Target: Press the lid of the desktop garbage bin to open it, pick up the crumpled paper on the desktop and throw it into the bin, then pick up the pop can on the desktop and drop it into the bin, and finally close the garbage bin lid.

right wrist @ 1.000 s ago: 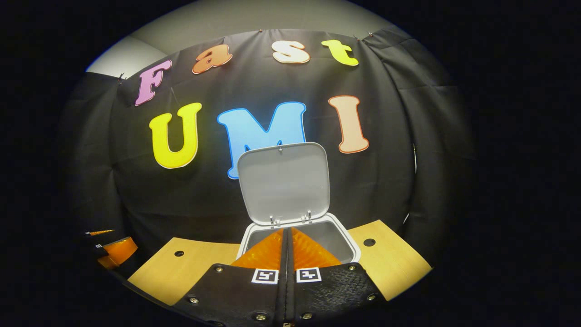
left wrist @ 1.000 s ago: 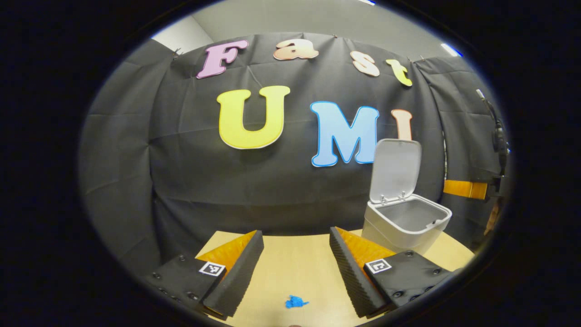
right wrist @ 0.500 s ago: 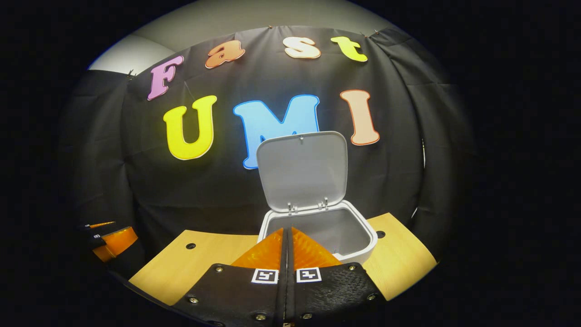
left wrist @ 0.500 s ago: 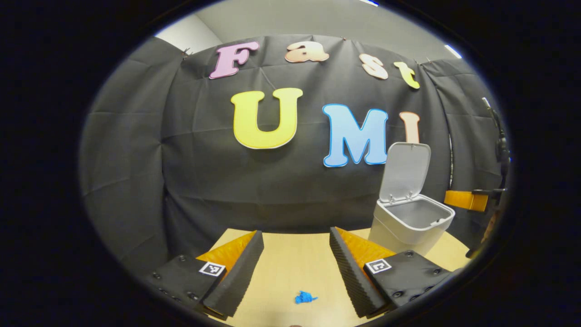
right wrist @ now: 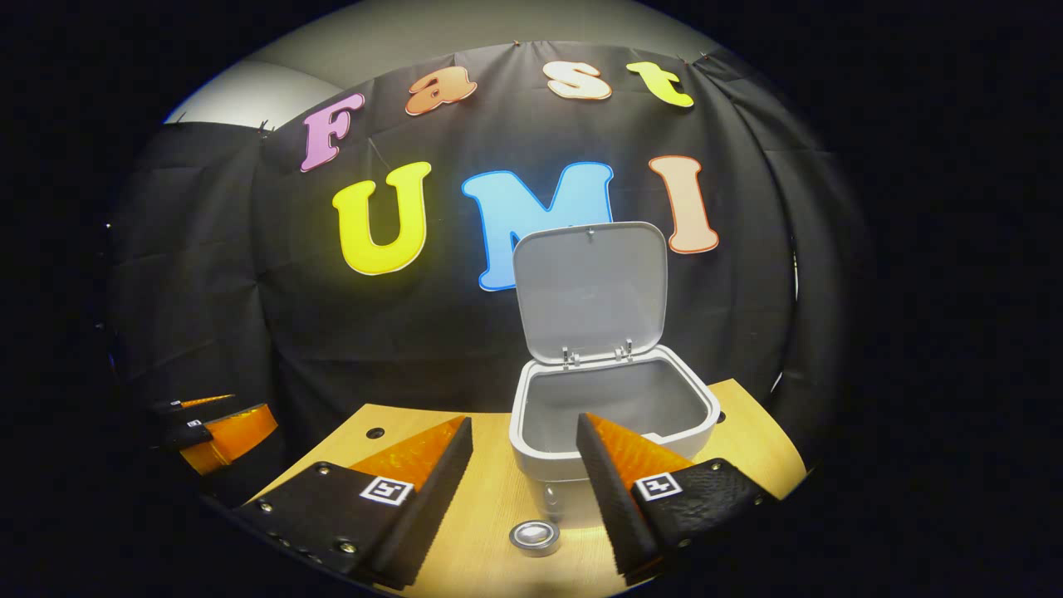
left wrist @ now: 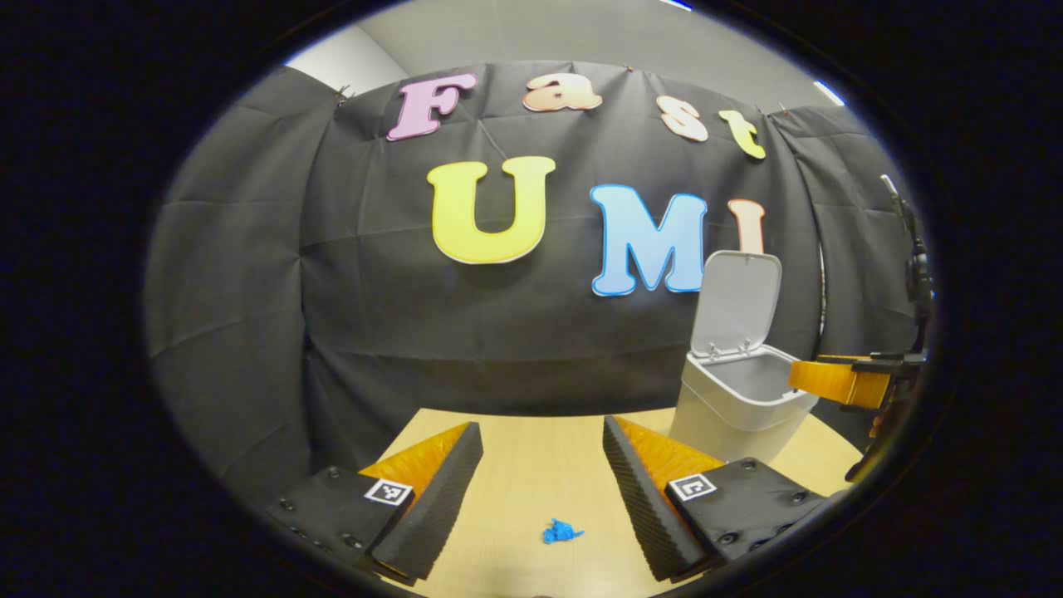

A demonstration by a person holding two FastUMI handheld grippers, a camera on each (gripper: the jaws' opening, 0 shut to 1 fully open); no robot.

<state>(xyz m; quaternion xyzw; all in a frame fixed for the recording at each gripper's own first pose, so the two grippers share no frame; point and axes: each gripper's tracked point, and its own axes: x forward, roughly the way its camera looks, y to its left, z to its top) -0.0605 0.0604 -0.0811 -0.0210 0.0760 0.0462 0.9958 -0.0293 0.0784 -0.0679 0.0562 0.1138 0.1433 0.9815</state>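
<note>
black cloth backs a pale wooden table. your left gripper has its jaws spread and empty, with the blue crumpled paper on the table between them. your right gripper is spread and empty too, above the pop can, seen end-on just before the bin, whose lid stands up. the opening looks done; next, lower the left jaws around the paper. the right gripper view gives you the can, the left gripper view the paper.
</note>
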